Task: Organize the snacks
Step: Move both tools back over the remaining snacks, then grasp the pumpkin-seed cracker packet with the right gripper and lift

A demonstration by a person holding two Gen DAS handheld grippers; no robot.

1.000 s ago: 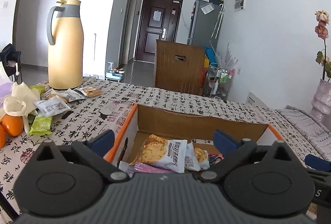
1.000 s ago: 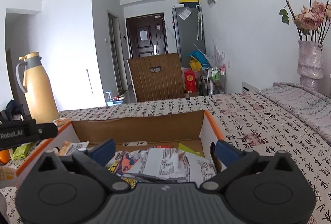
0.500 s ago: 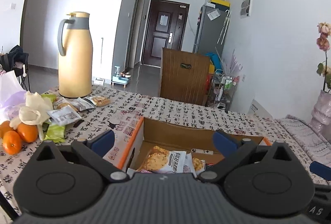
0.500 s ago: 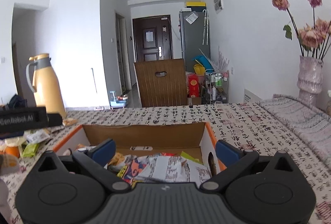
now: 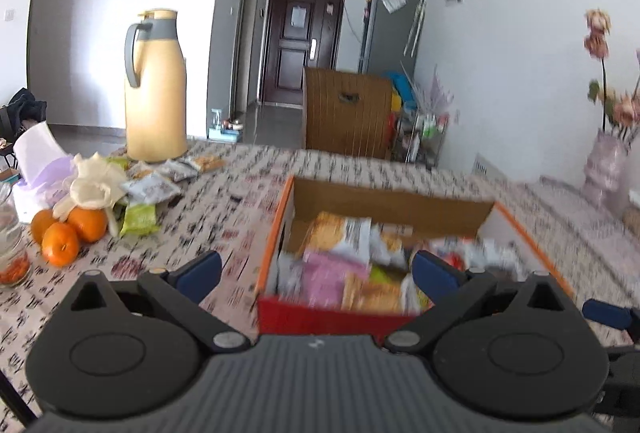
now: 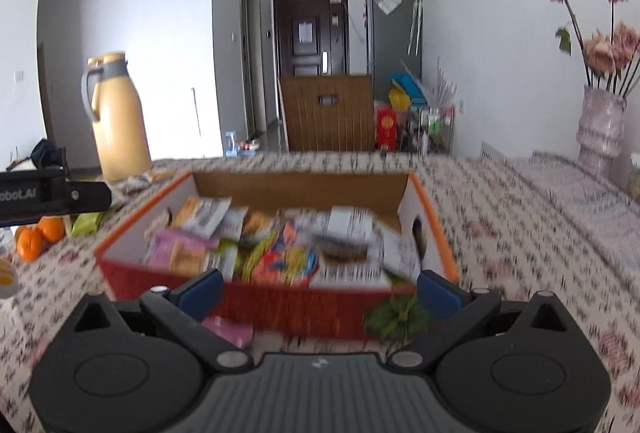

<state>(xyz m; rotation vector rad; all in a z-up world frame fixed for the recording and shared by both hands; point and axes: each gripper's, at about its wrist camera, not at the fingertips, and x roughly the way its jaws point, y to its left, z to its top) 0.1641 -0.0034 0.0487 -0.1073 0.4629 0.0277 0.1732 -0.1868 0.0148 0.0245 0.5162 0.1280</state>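
The left gripper (image 5: 316, 269) was level, its blue-padded fingers (image 5: 199, 270) spread wide with nothing between them. The right gripper (image 6: 320, 287) was posed the same way, jaws wide apart and empty, blue fingertips (image 6: 438, 293) pointing forward. In the right wrist view, the left gripper's black body (image 6: 52, 193) reached in from the left edge.

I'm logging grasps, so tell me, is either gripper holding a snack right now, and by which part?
Nothing is held. The left hand-held gripper and the right hand-held gripper are both open and empty, near the box.
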